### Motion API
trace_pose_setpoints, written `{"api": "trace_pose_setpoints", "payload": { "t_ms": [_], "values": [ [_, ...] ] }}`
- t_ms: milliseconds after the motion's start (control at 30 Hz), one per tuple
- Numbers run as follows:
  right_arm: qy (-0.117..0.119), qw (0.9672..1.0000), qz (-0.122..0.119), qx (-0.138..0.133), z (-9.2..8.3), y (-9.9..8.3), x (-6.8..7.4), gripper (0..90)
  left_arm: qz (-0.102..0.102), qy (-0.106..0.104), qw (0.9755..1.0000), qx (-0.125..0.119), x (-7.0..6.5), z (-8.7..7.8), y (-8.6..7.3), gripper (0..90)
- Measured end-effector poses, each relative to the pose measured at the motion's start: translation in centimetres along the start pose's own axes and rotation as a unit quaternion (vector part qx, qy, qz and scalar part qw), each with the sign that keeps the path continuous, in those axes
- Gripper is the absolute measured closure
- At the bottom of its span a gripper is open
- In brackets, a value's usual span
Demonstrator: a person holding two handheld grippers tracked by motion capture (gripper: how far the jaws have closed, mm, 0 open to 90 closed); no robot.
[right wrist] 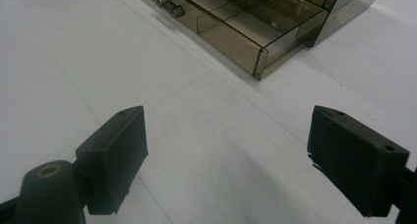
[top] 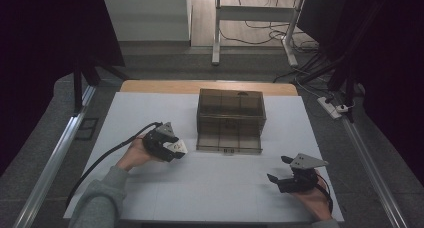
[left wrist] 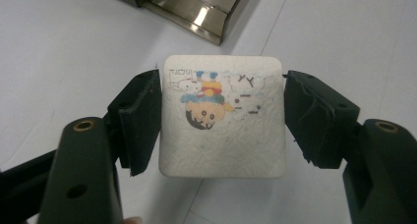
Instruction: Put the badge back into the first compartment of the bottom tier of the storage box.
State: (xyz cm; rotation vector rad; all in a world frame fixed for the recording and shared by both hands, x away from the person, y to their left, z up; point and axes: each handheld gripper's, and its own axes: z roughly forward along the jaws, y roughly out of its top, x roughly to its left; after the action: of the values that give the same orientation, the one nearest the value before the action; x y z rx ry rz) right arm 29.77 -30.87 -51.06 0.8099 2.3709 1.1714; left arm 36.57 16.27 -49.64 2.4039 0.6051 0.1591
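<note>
A white square pad (left wrist: pixel 222 117) with a coloured cartoon print sits between the jaws of my left gripper (left wrist: pixel 222 121), which is shut on it. In the high view the left gripper (top: pixel 172 148) holds the white pad (top: pixel 179 147) just above the table, left of the box's pulled-out drawer (top: pixel 229 140). A smoky transparent drawer box (top: pixel 230 110) stands at the table's middle, its lower drawer open with dividers inside. My right gripper (top: pixel 280 169) rests near the front right, open and holding nothing. In the right gripper view the jaws (right wrist: pixel 226 160) stand wide apart, facing the drawer (right wrist: pixel 231 22) and its small handle (right wrist: pixel 169 6).
The white table sheet (top: pixel 150 188) covers a wooden top. A metal rail (top: pixel 55 158) runs along the left side and another (top: pixel 370 163) along the right. Cables and a power strip (top: pixel 330 107) lie on the floor beyond the right edge.
</note>
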Motion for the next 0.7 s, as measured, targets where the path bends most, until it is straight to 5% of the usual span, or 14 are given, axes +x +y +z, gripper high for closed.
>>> {"api": "trace_pose_setpoints", "payload": {
  "t_ms": [400, 700],
  "values": [
    [-0.001, 1.0, 0.0, 0.001, 0.0, 0.0, 0.0, 14.8, -0.014, 0.0, 0.9986, -0.051, 0.0, -2.0, 0.3, 33.0],
    [-0.001, 1.0, -0.001, 0.003, 0.1, 0.0, 0.0, 14.9, -0.023, 0.019, 0.9949, -0.096, -0.2, -3.8, 0.5, 33.0]
  ]
}}
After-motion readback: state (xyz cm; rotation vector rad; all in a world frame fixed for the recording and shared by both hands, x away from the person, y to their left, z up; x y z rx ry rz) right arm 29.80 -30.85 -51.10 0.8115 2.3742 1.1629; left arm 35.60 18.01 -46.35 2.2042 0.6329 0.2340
